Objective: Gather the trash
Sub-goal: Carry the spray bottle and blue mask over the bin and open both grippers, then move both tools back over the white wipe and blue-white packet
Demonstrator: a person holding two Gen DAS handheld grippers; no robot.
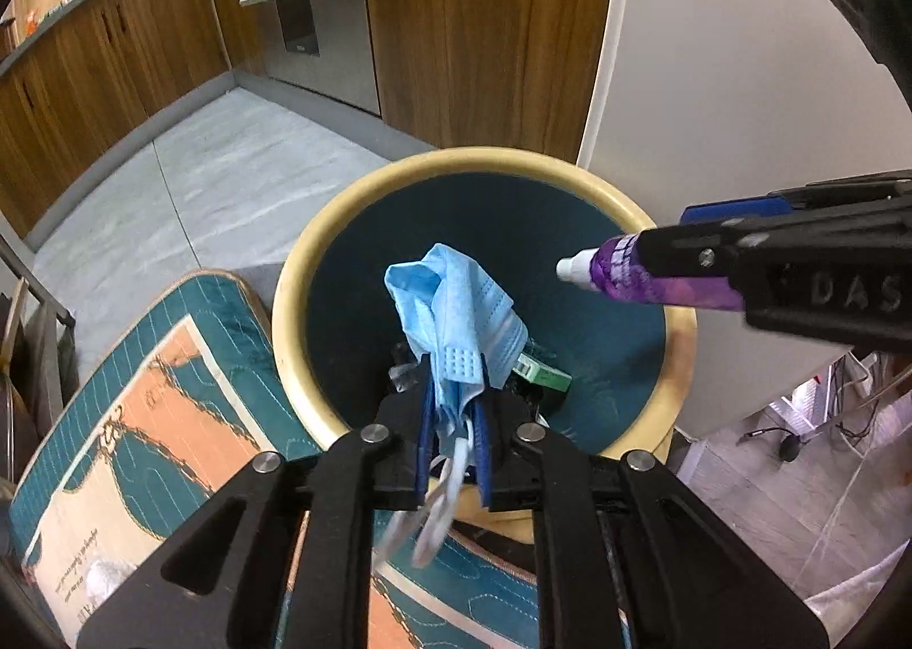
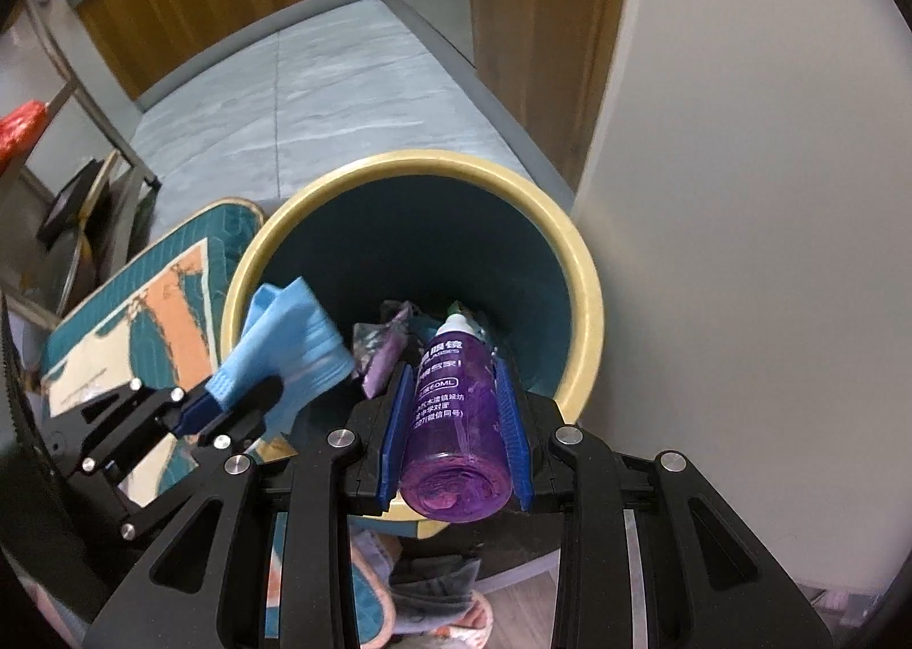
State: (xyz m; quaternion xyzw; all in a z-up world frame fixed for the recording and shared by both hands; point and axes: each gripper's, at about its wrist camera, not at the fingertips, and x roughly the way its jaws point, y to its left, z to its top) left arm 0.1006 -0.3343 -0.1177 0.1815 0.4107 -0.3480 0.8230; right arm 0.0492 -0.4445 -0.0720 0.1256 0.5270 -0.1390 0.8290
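A round bin with a cream rim [image 1: 296,272] and a dark teal inside stands on the floor below both grippers. My left gripper [image 1: 454,364] is shut on a crumpled blue face mask [image 1: 456,307], which hangs over the bin's near side with its ear loops trailing back between the fingers. From the right, my right gripper [image 1: 661,255] reaches over the rim, shut on a purple bottle [image 1: 615,272] with a white cap. In the right wrist view the bottle [image 2: 456,421] lies lengthwise between the blue pads [image 2: 393,432], cap toward the bin [image 2: 587,295]. The mask [image 2: 285,329] and left gripper [image 2: 239,398] show at left.
Trash lies at the bin's bottom: a green box [image 1: 544,378] and a purplish wrapper [image 2: 382,358]. A teal and orange cushion [image 1: 142,421] touches the bin's left side. A white wall [image 1: 712,78] stands at the right, wooden cabinets [image 1: 484,21] behind, grey floor [image 1: 216,175] between.
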